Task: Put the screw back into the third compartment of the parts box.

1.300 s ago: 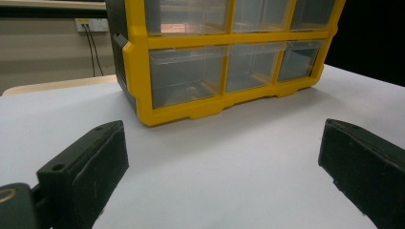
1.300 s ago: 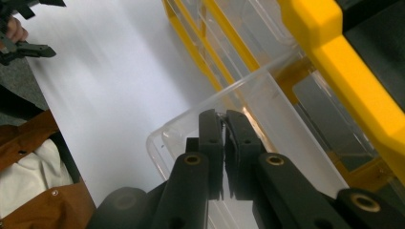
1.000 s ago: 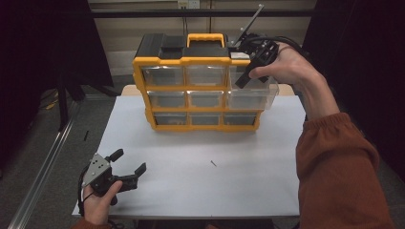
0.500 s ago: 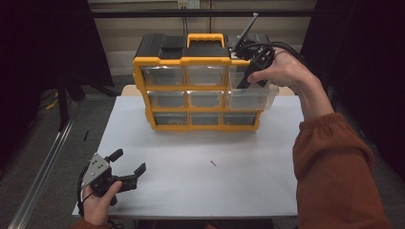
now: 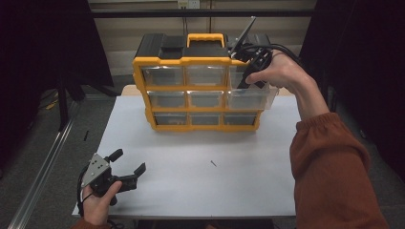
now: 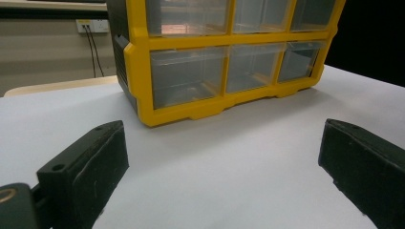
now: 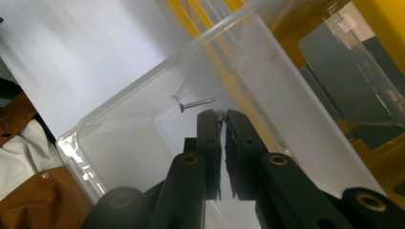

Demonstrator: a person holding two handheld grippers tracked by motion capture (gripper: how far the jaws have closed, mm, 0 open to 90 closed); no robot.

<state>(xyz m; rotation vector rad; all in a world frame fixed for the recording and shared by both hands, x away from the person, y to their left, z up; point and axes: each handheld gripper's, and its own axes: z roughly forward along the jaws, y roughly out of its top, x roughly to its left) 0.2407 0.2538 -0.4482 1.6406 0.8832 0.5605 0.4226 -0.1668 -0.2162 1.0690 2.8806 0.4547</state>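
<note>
The right hand-held gripper [image 7: 222,113] reaches down into the pulled-out clear drawer [image 5: 252,98] at the right end of the organiser's [image 5: 203,88] middle row, toward the desk's far edge. Its jaws stand almost together and have just been easing apart; a small bright screw head [image 7: 220,113] sits between the tips, though whether the pads still press on it is hard to tell. A second screw [image 7: 197,103] lies on the drawer floor just beyond the tips, with a faint reflection above it in the clear wall. Another screw [image 5: 213,163] lies loose on the bare desk [image 5: 248,181], well in front of the organiser.

The left hand-held gripper [image 5: 128,167] rests near the desk's near-left corner, jaws wide apart and holding nothing (it faces the organiser across open desk).

Risks from here, as a judgement: if the jaws part while the tips are tilted, the pinched screw may cling to one pad and ride out of the drawer as the gripper lifts. The drawer hangs well forward of its slot, so downward pressure or a snag on the rim could tip it or pull it free, spilling its contents. The trailing cable could also catch the organiser's top.
</note>
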